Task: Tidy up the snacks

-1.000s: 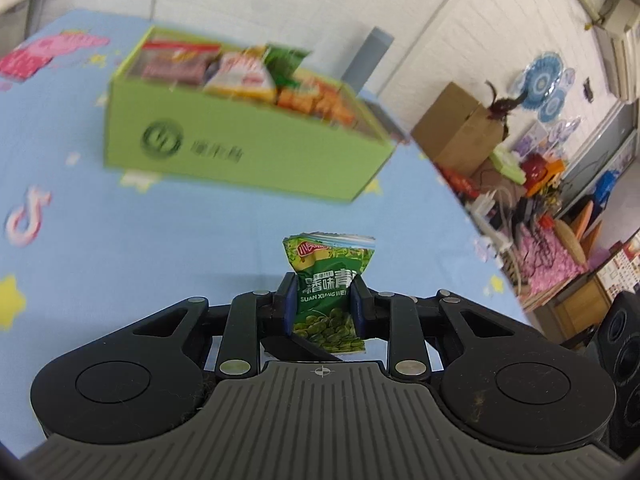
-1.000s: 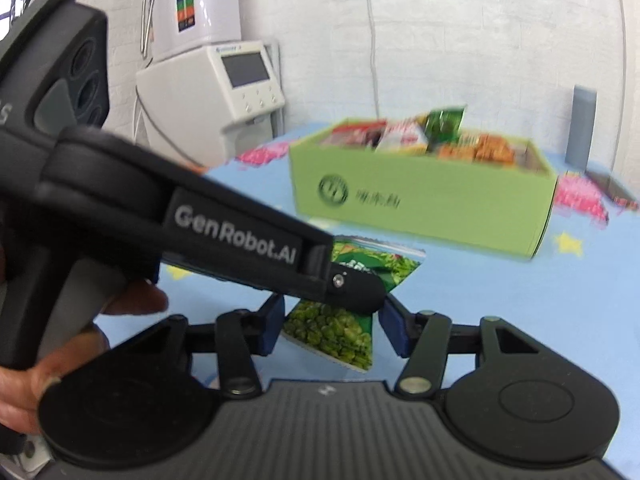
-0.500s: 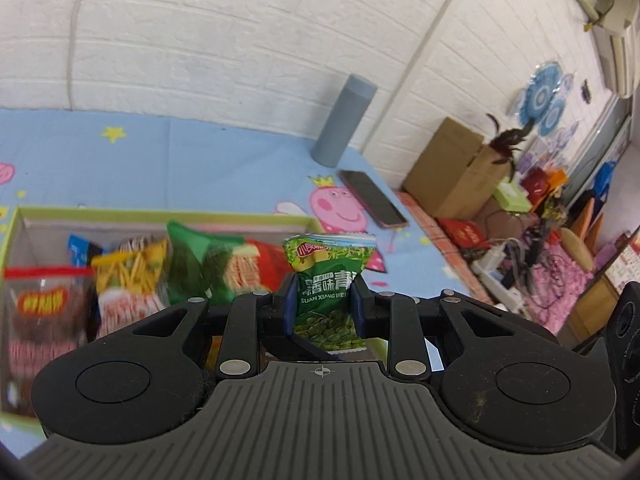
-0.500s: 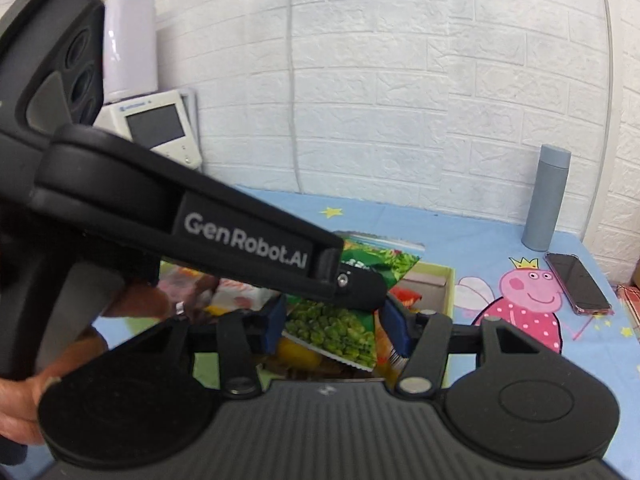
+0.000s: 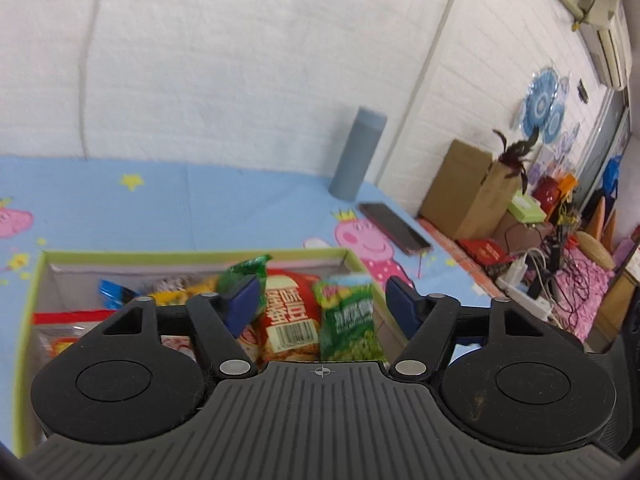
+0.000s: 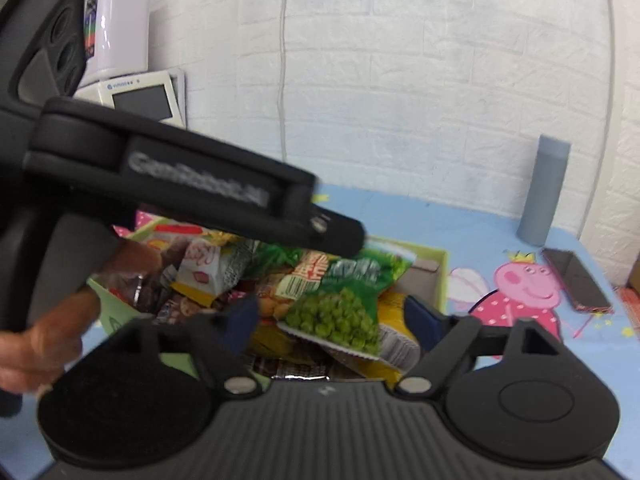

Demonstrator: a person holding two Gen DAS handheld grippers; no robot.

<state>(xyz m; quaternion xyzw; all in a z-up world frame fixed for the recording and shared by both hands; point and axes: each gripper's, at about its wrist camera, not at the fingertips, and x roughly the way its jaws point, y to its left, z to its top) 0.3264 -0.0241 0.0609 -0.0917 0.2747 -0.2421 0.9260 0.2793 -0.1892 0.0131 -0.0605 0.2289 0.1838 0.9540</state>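
Snacks: green pea packet (image 5: 349, 326) now sits in the green box (image 5: 192, 257), upright-ish at the right end, next to a red packet w/ barcode (image 5: 290, 316). In right wrist view the same pea packet (image 6: 342, 300) lies on top of the pile, tilted, peas side showing. Box is packed w/ other bags, e.g. a white packet (image 6: 208, 270) and yellow ones, jumbled rather than lined up.

Left gripper (image 5: 320, 310): jaws wide apart, nothing between them, packet free below/beyond. Right gripper (image 6: 330, 318): jaws also apart, holding nothing; it hangs over the box. Left tool's body crosses the right view, person's hand (image 6: 48, 332) on its handle.

Progress, my read: this packet looks delivered. No loose snacks seen on the blue cloth (image 5: 200, 208) in these views, but much of the table is out of frame, so can't say if more remain. Maybe tidying left inside the box.

Further out: grey bottle (image 5: 358, 154), phone (image 5: 394, 227).
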